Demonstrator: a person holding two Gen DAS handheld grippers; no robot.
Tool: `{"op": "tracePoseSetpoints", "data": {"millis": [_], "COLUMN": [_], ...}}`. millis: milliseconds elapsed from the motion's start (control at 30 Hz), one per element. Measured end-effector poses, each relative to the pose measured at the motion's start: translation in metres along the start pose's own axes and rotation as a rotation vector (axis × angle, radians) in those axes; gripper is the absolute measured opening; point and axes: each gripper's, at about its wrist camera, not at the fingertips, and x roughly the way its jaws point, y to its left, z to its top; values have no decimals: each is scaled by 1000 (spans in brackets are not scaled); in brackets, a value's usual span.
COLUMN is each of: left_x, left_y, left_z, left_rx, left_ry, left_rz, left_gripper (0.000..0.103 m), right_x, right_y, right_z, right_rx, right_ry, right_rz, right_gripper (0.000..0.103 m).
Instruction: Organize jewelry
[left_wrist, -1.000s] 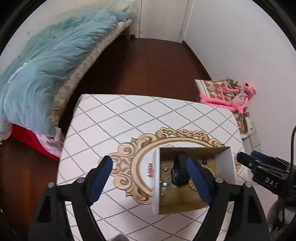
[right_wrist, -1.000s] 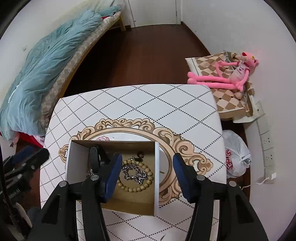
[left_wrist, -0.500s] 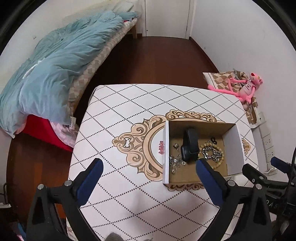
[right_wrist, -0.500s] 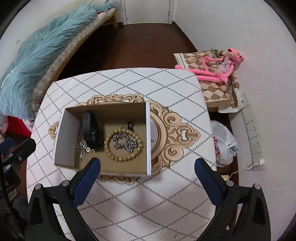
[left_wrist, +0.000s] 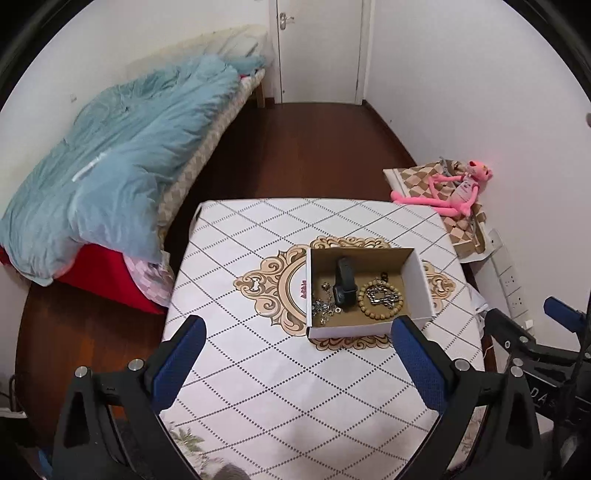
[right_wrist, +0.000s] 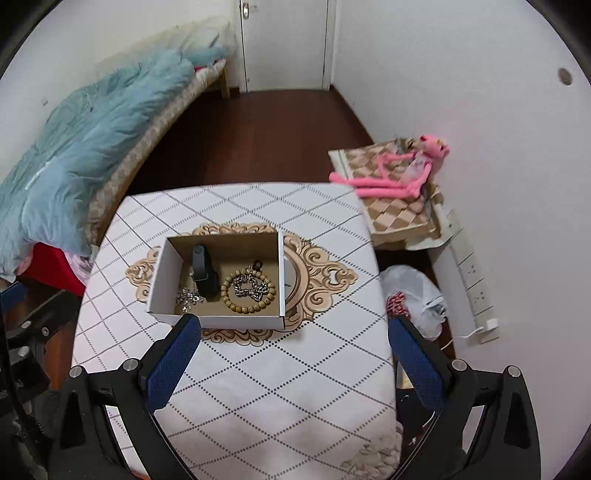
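Hovering well back from the cardboard box (right_wrist: 218, 280), both sets of tongs spread wide and empty: left gripper (left_wrist: 295, 360) low in its frame, right gripper (right_wrist: 293, 356) likewise, blue pads (right_wrist: 173, 363) clear of everything.

Box sitting centre frame on the table (right_wrist: 280, 387), white outside, plain brown inside, 4 thin walls, open top. Probably light and easy to skid on the cloth if nudged.

Inside, all jewelry lying flat on the floor of the box:
- Beaded bracelet (right_wrist: 248, 291), right of centre. Round wooden-looking beads, matte; likely light, floppy on its cord. Best pinched across 1 side of the ring.
- Chain (right_wrist: 249, 287), coiled inside the bead ring, touching or nearly so. Shiny metal links, limp, slippery; likely to drag the beads along if lifted carelessly.
- Black band (right_wrist: 203, 271), left of the beads. Smooth, rubbery, semi-stiff curve; easiest grip across the strap.
- Small silver pieces (right_wrist: 189, 296), lower left of the box floor. Tiny, tangled, hard to tell apart; fiddly for wide pads.
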Motion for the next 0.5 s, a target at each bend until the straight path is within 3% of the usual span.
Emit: {"op": "tracePoseSetpoints", "data": {"millis": [200, 500], "left_x": [-52, -104], "left_y": [2, 6], "left_z": [-3, -17], "left_rx": [-10, -29], "left_ry": [-86, -125], "left_rz": [-5, -18], "left_gripper": [102, 102], "right_x": [-60, -136], "right_y": [-6, -5], "right_z": [-7, -19], "right_rx": [13, 1], "right_ry": [-77, -181], "right_rz": [2, -16], "right_gripper": [103, 103]}}
